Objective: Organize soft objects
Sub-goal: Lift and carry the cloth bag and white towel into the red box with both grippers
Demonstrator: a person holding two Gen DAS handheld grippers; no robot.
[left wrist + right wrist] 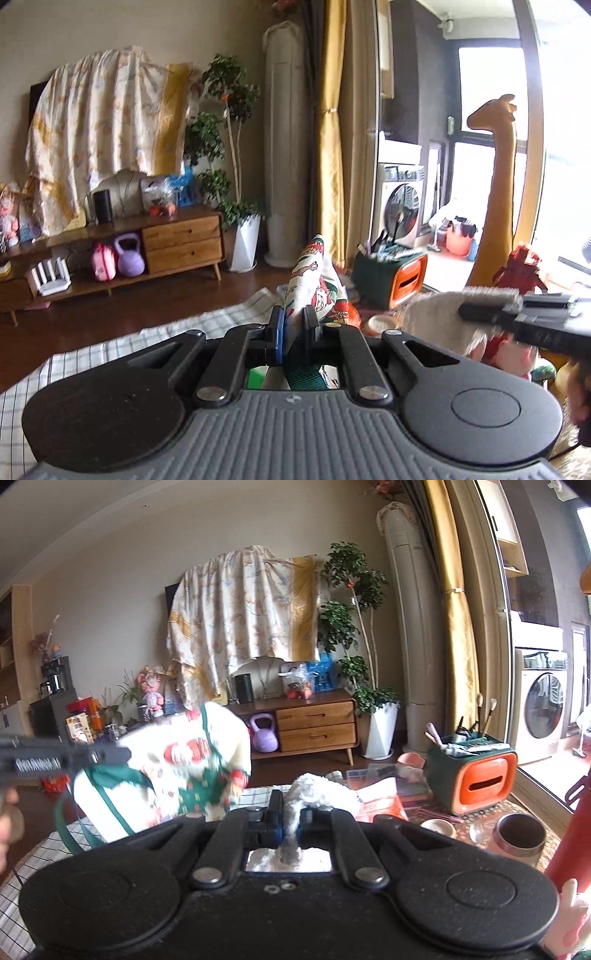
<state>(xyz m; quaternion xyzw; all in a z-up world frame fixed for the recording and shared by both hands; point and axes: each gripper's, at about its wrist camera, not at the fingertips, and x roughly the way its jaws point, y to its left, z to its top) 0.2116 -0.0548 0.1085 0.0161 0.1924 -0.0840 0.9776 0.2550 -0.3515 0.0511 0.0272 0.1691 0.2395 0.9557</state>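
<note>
My left gripper [293, 325] pinches a Santa-printed white cloth bag with green trim [314, 284]; my right gripper [290, 812] pinches a fluffy grey-white cloth [321, 788].

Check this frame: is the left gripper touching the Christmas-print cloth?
Touching. In the left wrist view the left gripper has its jaws shut on the Christmas-print cloth, which sticks up from between the pads.

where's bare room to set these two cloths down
Free: the checked cloth left of the left gripper, short of the wooden floor. Crowded: right of the right gripper, around the orange-and-green organizer, cups and papers.
</note>
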